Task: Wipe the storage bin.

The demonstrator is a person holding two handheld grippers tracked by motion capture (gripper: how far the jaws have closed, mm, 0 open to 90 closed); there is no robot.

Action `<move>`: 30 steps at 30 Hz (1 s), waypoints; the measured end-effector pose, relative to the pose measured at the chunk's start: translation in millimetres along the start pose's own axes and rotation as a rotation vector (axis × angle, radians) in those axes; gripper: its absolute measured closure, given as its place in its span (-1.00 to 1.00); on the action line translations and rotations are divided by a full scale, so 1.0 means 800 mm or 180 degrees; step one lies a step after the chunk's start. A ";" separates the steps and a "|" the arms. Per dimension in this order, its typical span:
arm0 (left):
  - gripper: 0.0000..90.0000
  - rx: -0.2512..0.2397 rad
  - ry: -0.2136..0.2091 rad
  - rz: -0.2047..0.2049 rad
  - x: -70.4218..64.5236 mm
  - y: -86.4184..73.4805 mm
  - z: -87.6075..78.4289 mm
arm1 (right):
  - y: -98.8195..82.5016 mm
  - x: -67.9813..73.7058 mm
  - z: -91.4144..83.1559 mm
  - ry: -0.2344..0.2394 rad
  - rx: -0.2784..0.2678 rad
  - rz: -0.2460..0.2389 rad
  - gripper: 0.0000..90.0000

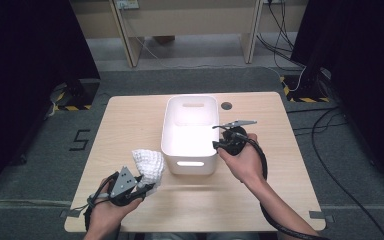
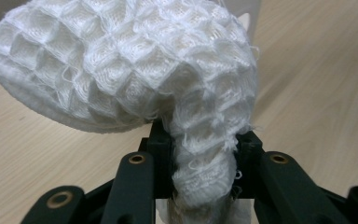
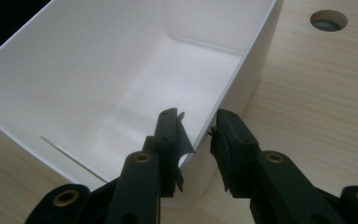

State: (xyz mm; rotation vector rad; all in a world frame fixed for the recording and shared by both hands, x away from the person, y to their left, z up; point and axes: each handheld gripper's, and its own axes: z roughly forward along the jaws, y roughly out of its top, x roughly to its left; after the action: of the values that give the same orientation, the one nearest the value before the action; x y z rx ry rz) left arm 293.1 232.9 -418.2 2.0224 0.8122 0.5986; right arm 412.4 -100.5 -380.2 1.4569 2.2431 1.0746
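Note:
A white waffle-weave cloth (image 1: 148, 162) hangs bunched just left of the white plastic bin (image 1: 190, 166) near the table's front. My left gripper (image 1: 146, 188) is shut on a twisted fold of the cloth (image 2: 135, 70), which billows above the jaws in the left gripper view (image 2: 204, 140). My right gripper (image 1: 216, 145) sits at the bin's right wall. In the right gripper view (image 3: 198, 126) one jaw is inside the bin (image 3: 74, 70) and the other outside, the thin rim between them with a little slack. The bin's inside looks bare.
The light wooden table (image 1: 130, 120) has a round cable hole (image 1: 226, 105) behind the bin's right corner (image 3: 328, 20). Grey floor, desk legs and loose cables lie beyond the far edge. Black cables trail from both grippers toward the front edge.

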 end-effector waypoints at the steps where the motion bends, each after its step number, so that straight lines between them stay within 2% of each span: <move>1: 0.50 -0.0002 0.0025 -0.0007 0.004 0.000 0.000 | 0.001 -0.001 0.000 -0.0001 0.0006 0.0003 0.63; 6: 0.50 0.0006 0.0126 -0.0075 0.019 -0.001 0.002 | 0.005 -0.008 0.000 0.0019 0.0075 0.0010 0.80; 9: 0.50 0.0021 0.0185 -0.0100 0.030 -0.002 0.003 | 0.008 -0.012 -0.001 0.0012 0.0146 -0.0042 0.92; 11: 0.50 0.0049 0.0223 -0.0124 0.038 -0.003 0.003 | 0.009 -0.013 -0.003 -0.0055 0.0188 -0.0159 0.97; 12: 0.50 0.0048 0.0253 -0.0149 0.042 -0.004 0.005 | 0.010 -0.014 -0.004 -0.0046 0.0210 -0.0184 0.97; 13: 0.50 0.0068 0.0273 -0.0146 0.047 -0.004 0.006 | 0.010 -0.016 -0.005 0.0002 0.0228 -0.0257 0.97; 16: 0.50 0.0096 0.0328 -0.0200 0.060 -0.006 0.013 | 0.011 -0.016 -0.006 0.0010 0.0292 -0.0448 0.96; 18: 0.50 0.0114 0.0358 -0.0235 0.068 -0.007 0.019 | 0.012 -0.017 -0.006 0.0025 0.0288 -0.0565 0.83; 20: 0.50 0.0145 0.0398 -0.0250 0.076 -0.008 0.024 | 0.010 -0.019 -0.008 0.0073 0.0210 -0.0481 0.65; 21: 0.50 0.0152 0.0412 -0.0268 0.080 -0.009 0.027 | 0.009 -0.020 -0.011 0.0130 0.0190 -0.0398 0.63; 25: 0.50 0.0218 0.0493 -0.0317 0.096 -0.011 0.038 | 0.005 -0.024 -0.030 0.0131 0.0012 -0.0331 0.57; 28: 0.50 0.0250 0.0562 -0.0338 0.109 -0.010 0.047 | 0.002 -0.029 -0.046 0.0121 -0.0058 -0.0293 0.67; 30: 0.50 0.0301 0.0604 -0.0329 0.117 -0.010 0.053 | -0.002 -0.035 -0.054 0.0075 -0.0019 -0.0274 0.82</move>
State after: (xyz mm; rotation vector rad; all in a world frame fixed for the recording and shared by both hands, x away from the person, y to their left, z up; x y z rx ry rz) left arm 381.7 282.0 -437.0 2.0155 1.0692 0.7119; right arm 399.6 -143.9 -356.3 1.3389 2.2940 1.0764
